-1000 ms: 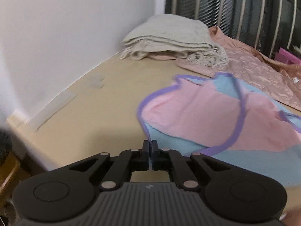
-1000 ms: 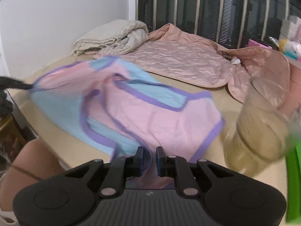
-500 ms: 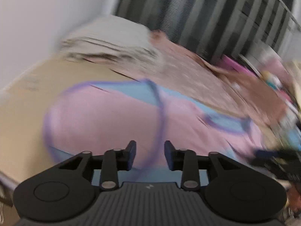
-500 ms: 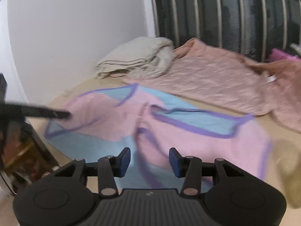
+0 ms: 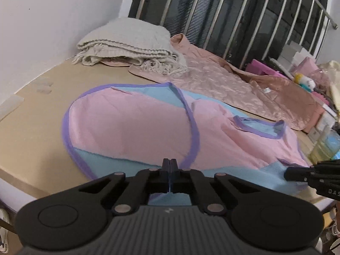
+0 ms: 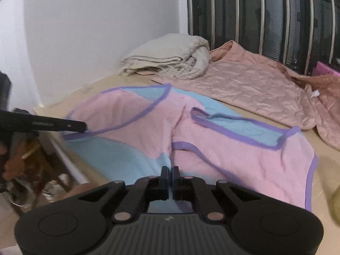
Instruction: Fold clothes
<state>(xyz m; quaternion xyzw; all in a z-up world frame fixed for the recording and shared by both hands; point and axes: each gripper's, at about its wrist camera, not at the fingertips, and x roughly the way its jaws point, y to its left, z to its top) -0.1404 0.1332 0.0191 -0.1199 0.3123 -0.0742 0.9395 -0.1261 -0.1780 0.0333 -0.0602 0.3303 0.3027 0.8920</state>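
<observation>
Right now I see the pink and blue garment [image 5: 148,127] with purple trim spread flat on the tan worktop [image 5: 42,114], its near edge lying at the worktop's front rim. My left hand-held gripper [image 5: 169,165] has its jaws pressed together over the garment's near blue hem; I cannot tell for certain whether cloth is pinched between them. My right hand-held gripper [image 6: 170,173] is likewise closed down narrow at the near edge, above the seam where blue meets pink, and again I cannot make out whether fabric is caught. From the right wrist view the left tool's fingers reach in from the left side toward the purple trim. Behind the garment lies a quilted peach jacket [image 6: 255,85], and a folded beige blanket [image 5: 127,42] sits in the far corner against the white wall [image 5: 53,21].
</observation>
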